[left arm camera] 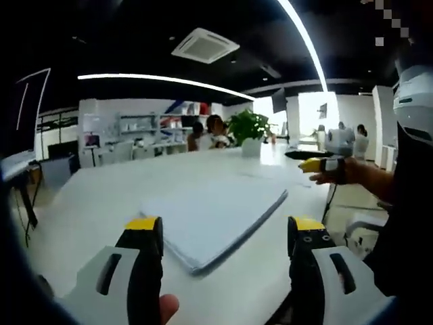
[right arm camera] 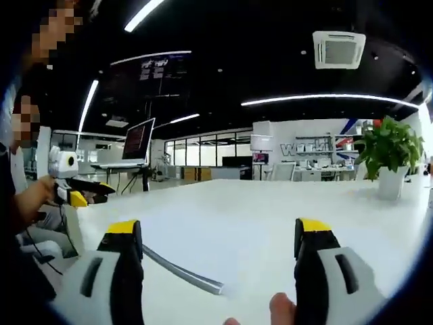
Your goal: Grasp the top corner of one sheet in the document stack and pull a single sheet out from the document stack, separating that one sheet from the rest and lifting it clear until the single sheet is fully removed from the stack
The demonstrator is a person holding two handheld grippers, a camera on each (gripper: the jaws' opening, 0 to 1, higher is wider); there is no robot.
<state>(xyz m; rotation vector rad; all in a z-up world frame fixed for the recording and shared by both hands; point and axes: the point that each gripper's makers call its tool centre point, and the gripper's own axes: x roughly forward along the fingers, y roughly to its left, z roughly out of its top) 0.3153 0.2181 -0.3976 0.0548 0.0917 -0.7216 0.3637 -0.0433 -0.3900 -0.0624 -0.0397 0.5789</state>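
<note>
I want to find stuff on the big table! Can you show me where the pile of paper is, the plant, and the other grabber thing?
document stack (left arm camera: 213, 220), left gripper view, middle of the top sheet.
potted plant (right arm camera: 391, 152), right gripper view, its green leaves.
right gripper (left arm camera: 318, 163), left gripper view, its yellow-tipped jaw ends.

Tabletop (left arm camera: 101, 196) bare on all sides of the document stack (left arm camera: 213, 220), so there's open approach from the near edge and both flanks. Left gripper (left arm camera: 223, 233) has its fingers spread wide, the stack's near corner between them, nothing in the gap. Right gripper (left arm camera: 318, 164) hovers off to the side, well apart. Potted plant (left arm camera: 249, 132) sits far back, out of the way.
</note>
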